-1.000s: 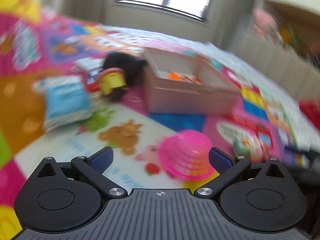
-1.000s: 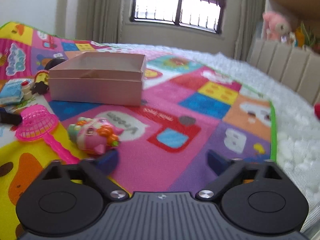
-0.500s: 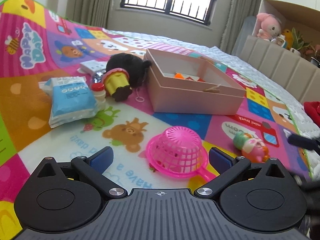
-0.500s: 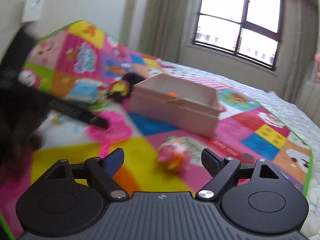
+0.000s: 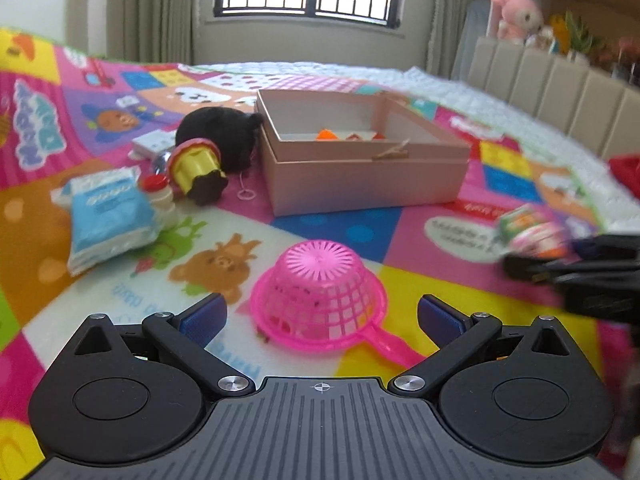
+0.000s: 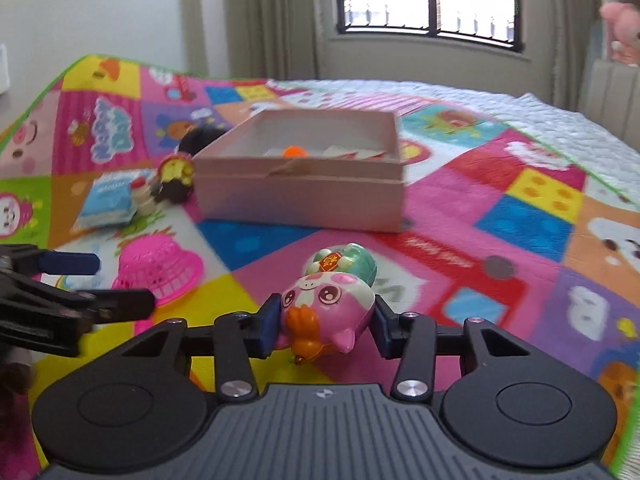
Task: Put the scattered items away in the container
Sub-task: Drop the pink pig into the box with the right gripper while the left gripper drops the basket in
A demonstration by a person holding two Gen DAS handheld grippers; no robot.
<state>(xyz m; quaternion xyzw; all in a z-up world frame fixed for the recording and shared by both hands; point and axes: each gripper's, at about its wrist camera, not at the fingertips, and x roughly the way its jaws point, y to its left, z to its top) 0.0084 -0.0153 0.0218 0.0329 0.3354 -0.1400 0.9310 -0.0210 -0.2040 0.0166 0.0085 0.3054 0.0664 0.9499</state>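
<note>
One toy gripped, one strainer pending
Your right gripper (image 6: 325, 326) is closing on one pig toy (image 6: 328, 304); your left gripper (image 5: 320, 314) (jaws spread) frames one pink strainer (image 5: 320, 292) near one box (image 5: 360, 160).

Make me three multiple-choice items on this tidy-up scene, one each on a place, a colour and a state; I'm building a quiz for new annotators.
1. Where is the pink strainer?
A. inside the box
B. upside down on the play mat, just ahead of the left tongs
C. on the shelf

2. What colour is the box?
A. pale pink
B. green
C. black

3. What are the right tongs doing?
A. hanging empty
B. closing on the pig toy
C. gripping the blue packet

Answers:
1 B, dome up on the play mat ahead of the left tongs.
2 A, its walls are pale pink.
3 B, the pig toy sits between both pads.
</note>
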